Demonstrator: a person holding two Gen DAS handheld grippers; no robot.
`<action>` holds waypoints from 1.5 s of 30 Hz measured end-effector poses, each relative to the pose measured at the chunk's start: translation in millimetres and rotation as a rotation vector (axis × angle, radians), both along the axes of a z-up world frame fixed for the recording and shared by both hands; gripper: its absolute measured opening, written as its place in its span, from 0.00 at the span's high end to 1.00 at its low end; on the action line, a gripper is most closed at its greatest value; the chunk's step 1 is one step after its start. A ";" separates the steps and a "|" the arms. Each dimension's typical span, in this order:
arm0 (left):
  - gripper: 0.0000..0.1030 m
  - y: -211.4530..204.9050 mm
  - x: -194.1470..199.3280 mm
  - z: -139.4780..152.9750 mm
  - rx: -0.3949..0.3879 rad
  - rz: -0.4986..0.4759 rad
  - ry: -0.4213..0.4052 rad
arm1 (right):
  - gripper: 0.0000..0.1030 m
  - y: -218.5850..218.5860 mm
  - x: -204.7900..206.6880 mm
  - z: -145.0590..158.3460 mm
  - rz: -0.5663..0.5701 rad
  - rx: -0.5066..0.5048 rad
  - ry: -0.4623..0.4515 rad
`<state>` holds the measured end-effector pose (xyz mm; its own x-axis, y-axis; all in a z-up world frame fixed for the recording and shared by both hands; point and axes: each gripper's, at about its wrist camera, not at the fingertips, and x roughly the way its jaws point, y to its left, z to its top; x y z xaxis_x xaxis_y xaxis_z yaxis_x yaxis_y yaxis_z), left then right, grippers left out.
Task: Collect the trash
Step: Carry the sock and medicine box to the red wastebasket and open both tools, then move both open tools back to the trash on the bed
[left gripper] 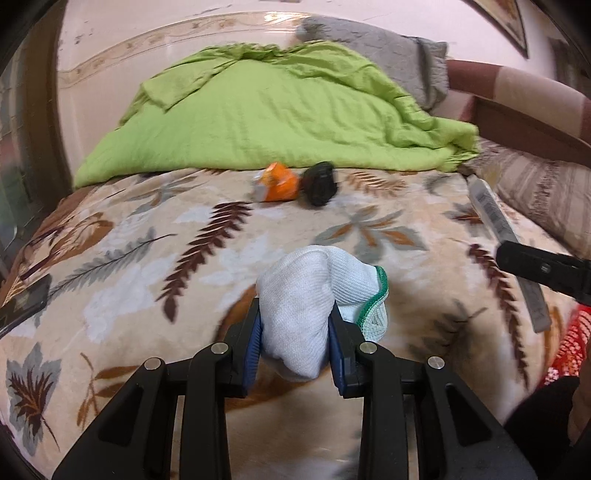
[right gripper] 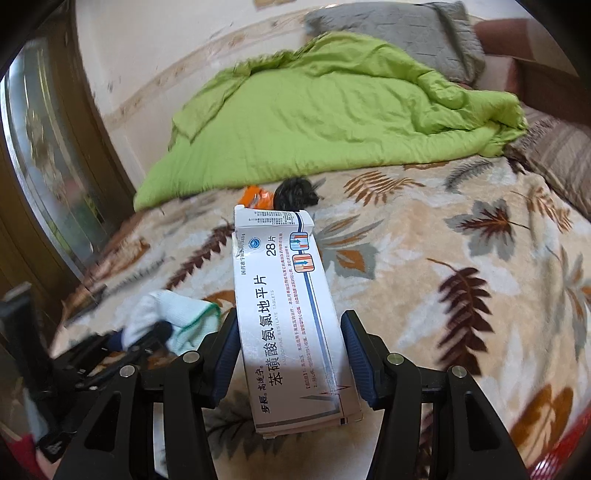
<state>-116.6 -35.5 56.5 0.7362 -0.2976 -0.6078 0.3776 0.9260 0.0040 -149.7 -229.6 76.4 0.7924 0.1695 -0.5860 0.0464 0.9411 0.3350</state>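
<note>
i am clamping a white cloth [left gripper: 295, 317] in my left gripper [left gripper: 295, 354] and a flat pill box [right gripper: 288, 317] in my right gripper [right gripper: 291, 358], both over the near bed [right gripper: 443, 295]. i am keeping both grips firm and the box level, since the orange wrapper [left gripper: 277, 183] and black wad [left gripper: 320, 183] are lying far off by the green quilt [left gripper: 266, 114].

i see soft, even indoor light in both views. fisheye bending curves the bed [left gripper: 110, 258] edges, dark vignette fills the corners, slight motion blur smears the leaf pattern, glare on the wall [left gripper: 273, 16].
</note>
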 end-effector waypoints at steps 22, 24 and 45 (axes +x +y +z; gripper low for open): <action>0.70 -293.3 -161.9 43.2 -0.083 -0.808 0.219 | 0.43 -234.3 -305.9 34.1 -0.674 0.091 -0.032; 0.66 -318.5 -174.5 33.1 -0.048 -0.861 0.240 | 0.42 -242.7 -312.7 29.7 -0.698 0.108 -0.022; 0.34 -183.9 -68.6 40.2 -0.074 -0.521 0.163 | 0.37 -208.4 -228.0 21.9 -0.490 0.217 -0.004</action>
<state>-185.2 -219.4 96.8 0.3781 -0.6438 -0.6652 0.7763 0.6120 -0.1510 -377.7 -438.0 98.3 0.8112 -0.1043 -0.5754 0.4616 0.7183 0.5206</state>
